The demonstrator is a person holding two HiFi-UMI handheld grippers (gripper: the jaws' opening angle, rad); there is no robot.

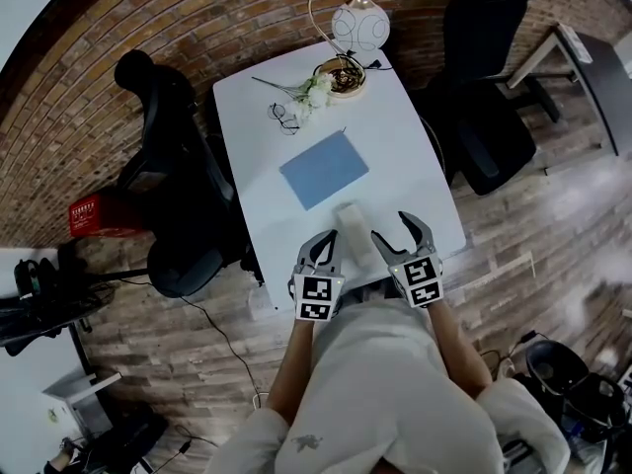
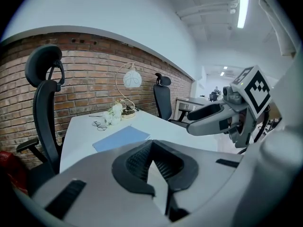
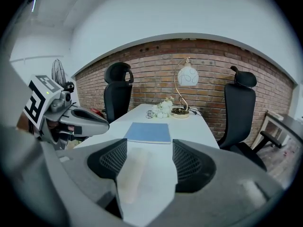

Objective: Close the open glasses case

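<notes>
- Lower centre of the head view: the left gripper (image 1: 324, 241) has its jaws closed tip to tip, with nothing between them.
- Just right of it, the right gripper (image 1: 400, 235) has its jaws spread wide and grips nothing.
- Between the two grippers, the pale, long glasses case (image 1: 351, 227) lies on the white table (image 1: 415, 156) near its front edge. In the right gripper view it shows through that gripper's gap, towards the left pad. I cannot tell how its lid stands.
- Mid-frame: a blue pad (image 1: 324, 169) lies flat.
- Upper centre, at the far end: spectacles (image 1: 283, 117), white flowers (image 1: 314, 95) and a globe lamp (image 1: 358, 28).
- Black chairs (image 1: 163, 107) stand at both sides.
</notes>
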